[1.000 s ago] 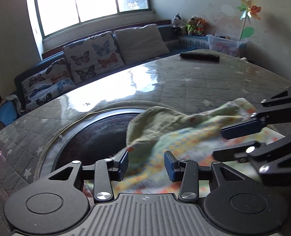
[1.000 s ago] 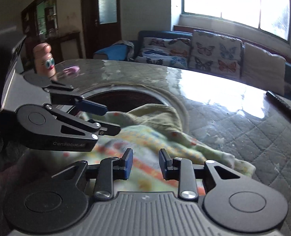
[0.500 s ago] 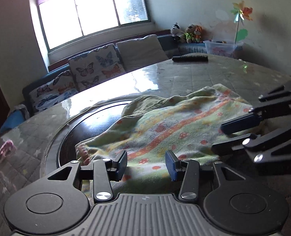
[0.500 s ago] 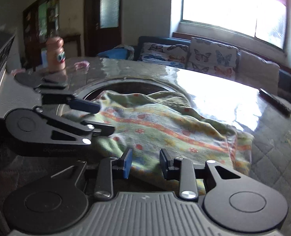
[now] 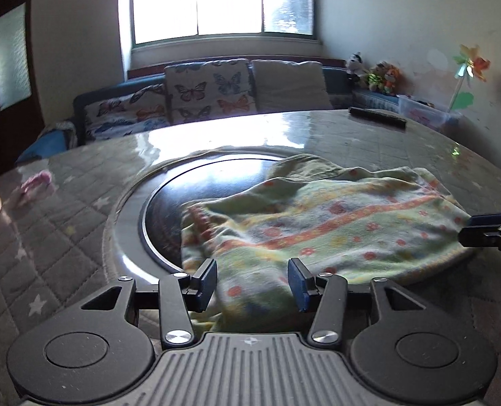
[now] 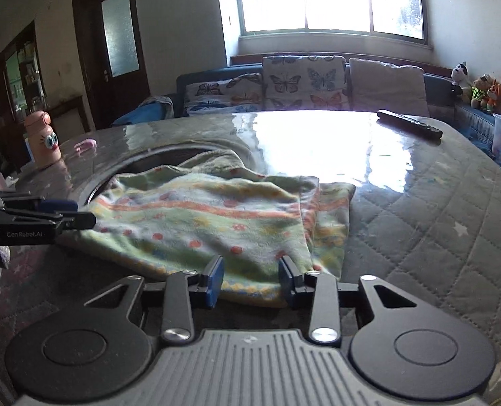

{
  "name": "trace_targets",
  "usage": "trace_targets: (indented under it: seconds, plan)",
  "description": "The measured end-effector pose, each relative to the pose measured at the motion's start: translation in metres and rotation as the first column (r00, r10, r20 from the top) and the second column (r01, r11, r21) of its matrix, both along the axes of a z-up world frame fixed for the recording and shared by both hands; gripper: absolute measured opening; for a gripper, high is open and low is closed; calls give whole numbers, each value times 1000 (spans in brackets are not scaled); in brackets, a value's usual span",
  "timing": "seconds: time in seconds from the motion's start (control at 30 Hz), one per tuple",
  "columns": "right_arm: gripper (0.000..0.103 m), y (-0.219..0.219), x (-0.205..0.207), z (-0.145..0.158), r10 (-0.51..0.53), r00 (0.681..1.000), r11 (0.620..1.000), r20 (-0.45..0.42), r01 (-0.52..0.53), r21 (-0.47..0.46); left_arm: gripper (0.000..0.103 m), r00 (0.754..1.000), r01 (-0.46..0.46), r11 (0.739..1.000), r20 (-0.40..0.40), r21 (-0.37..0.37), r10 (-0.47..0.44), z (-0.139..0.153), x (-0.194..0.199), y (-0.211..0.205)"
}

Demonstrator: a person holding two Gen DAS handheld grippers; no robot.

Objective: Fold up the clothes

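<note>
Cloth point(image 5: 321, 230) with green, yellow and orange stripes lay rumpled across the centre of the frame on the quilted surface point(image 5: 64, 237), partly over a dark round inset point(image 5: 169, 223). Left hand-held gripper point(image 5: 252, 286) and right hand-held gripper point(image 6: 250, 279) both stood spread at its near edge, pinching nothing.

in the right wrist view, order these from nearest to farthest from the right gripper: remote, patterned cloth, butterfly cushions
1. patterned cloth, lying right at the right gripper, whose jaws are open over its near edge.
2. remote, far right side of the table.
3. butterfly cushions, on the sofa beyond the table, under the window.
</note>
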State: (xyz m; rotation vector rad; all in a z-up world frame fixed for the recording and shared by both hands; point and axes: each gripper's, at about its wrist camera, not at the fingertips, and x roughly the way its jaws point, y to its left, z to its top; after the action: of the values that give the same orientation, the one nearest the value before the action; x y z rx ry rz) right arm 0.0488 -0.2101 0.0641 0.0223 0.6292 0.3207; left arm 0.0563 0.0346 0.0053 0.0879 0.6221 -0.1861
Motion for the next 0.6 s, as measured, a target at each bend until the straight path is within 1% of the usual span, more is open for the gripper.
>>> trace_targets:
  seconds: [0.07, 0.13, 0.17, 0.27, 0.3, 0.33, 0.37, 0.4, 0.5, 0.57, 0.6]
  plan:
    - [42, 3, 4, 2, 10, 1000, 1000, 14, -10, -3, 50, 1000, -25, 1000, -8, 3, 25, -1, 1, 6]
    - [48, 7, 10, 1, 16, 1000, 1000, 15, -16, 0, 50, 999, -46, 999, -15, 8, 46, -3, 1, 10]
    - [50, 8, 14, -1, 16, 1000, 1000, 12, -16, -1, 51, 998, -53, 999, -18, 5, 53, -4, 1, 12]
    - [50, 10, 22, -9, 2, 1000, 1000, -20, -3, -6, 57, 997, -68, 998, -19, 3, 68, -4, 0, 16]
    - [52, 10, 23, -9, -1, 1000, 1000, -31, 1, -2, 57, 997, -71, 997, -20, 3, 71, -4, 0, 16]
    - [54, 11, 23, -9, 3, 999, 1000, -39, -2, 2, 58, 997, -74, 997, -21, 4, 74, -4, 0, 15]
    - [61, 13, 24, -7, 8, 999, 1000, -40, -8, -2, 60, 997, -77, 997, -20, 11, 78, -4, 0, 14]
    - [64, 16, 24, -5, 9, 999, 1000, -39, -10, -11, 61, 996, -81, 997, -20, 16, 81, -4, 0, 14]
    - [72, 23, 27, -2, 5, 999, 1000, -49, -6, -30, 66, 995, -96, 995, -25, 22, 97, -4, 1, 13]
    - [75, 28, 30, -1, -5, 998, 999, -62, 2, -37, 71, 994, -106, 994, -27, 24, 107, -3, 0, 14]
    - [80, 30, 31, 0, -9, 998, 999, -66, 6, -41, 72, 993, -110, 994, -28, 26, 111, -3, 0, 14]
